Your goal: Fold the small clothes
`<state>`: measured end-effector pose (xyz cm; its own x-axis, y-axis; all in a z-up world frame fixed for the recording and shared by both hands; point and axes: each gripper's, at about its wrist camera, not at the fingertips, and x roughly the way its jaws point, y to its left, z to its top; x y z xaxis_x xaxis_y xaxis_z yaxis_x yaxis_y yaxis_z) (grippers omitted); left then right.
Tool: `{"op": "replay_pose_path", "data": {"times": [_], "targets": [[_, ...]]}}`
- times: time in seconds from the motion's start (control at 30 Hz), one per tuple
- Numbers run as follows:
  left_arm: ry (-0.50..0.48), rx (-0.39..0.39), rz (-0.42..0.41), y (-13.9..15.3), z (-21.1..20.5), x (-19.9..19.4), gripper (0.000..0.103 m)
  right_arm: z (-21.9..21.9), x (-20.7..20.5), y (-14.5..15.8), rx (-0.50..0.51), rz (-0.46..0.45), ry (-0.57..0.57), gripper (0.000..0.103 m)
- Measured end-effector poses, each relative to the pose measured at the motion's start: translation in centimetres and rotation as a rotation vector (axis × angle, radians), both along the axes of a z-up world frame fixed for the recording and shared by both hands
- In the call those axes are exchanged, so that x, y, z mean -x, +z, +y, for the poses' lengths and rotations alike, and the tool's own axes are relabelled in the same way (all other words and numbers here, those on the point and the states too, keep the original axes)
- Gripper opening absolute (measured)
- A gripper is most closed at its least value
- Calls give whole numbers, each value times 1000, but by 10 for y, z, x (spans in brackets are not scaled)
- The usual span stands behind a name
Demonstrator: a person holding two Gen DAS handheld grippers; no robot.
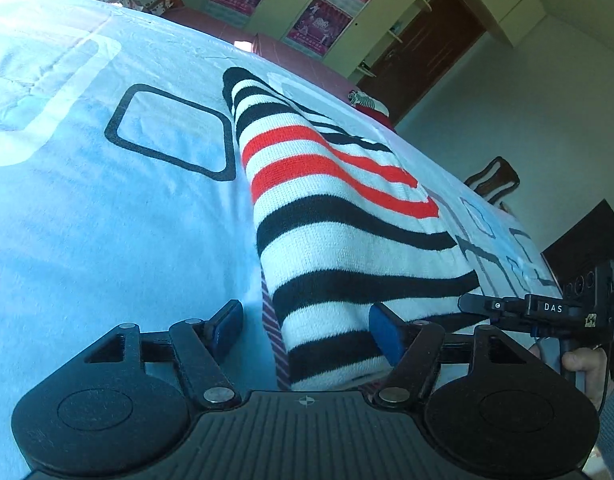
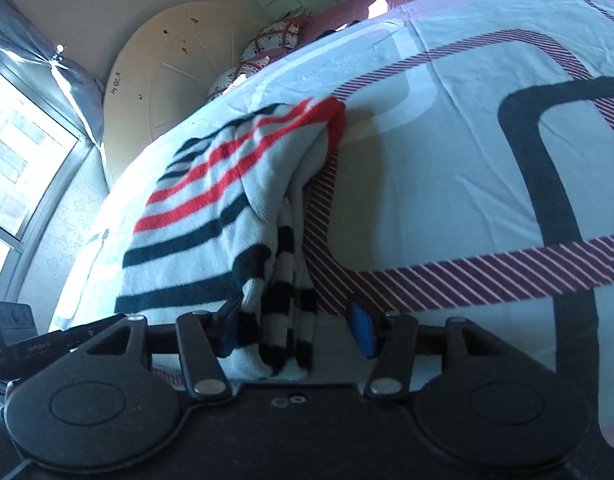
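Both jaws stand spread wide: the left hand-held gripper (image 1: 307, 330) points low along the bed (image 1: 87, 220), and the right hand-held gripper (image 2: 295, 330), gripped by a hand (image 1: 587, 368), lies level beside it.

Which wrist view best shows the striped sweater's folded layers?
Right wrist: the striped sweater shows its stacked layers and cuff edges between the right gripper fingers. Left wrist shows only its smooth top face and the open left gripper.

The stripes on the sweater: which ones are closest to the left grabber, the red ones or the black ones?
The black stripes. They run across the striped sweater right between the left gripper's open blue fingers. The red stripes sit farther up.
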<state>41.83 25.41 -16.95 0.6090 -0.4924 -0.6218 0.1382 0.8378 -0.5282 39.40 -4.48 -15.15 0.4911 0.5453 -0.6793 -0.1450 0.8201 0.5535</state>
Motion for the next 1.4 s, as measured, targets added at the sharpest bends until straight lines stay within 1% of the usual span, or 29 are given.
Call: {"op": "replay_pose_path", "data": {"times": [0.07,0.13,0.17,0.2,0.23,0.27,0.3,0.33,0.37,0.4,0.47,0.53,0.57,0.67,0.73,0.87,0.97,1.13,1.27,1.4], "targets": [[11,-11,-9,0,0,7,69,-1,3,0,-7,-2,-15,52],[28,-32,-12,3,-2,10,69,4,3,5,19,-4,-23,53],[36,-48,-14,6,-4,11,69,7,4,9,32,-14,-27,58],[49,-72,-19,11,-7,14,69,8,7,16,53,-31,-34,65],[64,-101,-27,16,-10,18,70,9,12,22,78,-46,-45,69],[87,-144,-38,26,-15,24,74,8,18,31,106,-67,-63,75],[110,-194,-61,38,-21,31,81,6,26,40,118,-90,-73,78],[138,-248,-98,52,-28,41,98,5,36,49,132,-110,-82,80],[165,-291,-149,68,-36,54,103,5,45,58,150,-132,-88,84],[177,-311,-197,83,-43,67,103,5,59,71,171,-167,-91,88],[188,-320,-226,107,-56,87,103,7,84,91,203,-212,-90,92],[180,-324,-258,127,-69,109,103,9,109,110,222,-249,-90,94],[174,-337,-271,133,-77,121,103,11,125,120,234,-273,-87,97],[185,-370,-293,148,-97,158,103,17,169,141,296,-331,-66,102],[198,-365,-304,157,-108,190,103,19,199,151,334,-367,-46,102],[211,-357,-340,171,-126,252,103,14,262,170,366,-440,-37,102],[219,-370,-364,181,-136,298,103,8,299,179,394,-465,-47,102],[221,-377,-388,189,-145,360,103,4,343,184,413,-472,-53,103],[222,-380,-413,197,-147,394,103,10,370,186,411,-494,-65,103],[226,-388,-444,205,-147,413,103,15,389,187,412,-527,-69,103]]}}
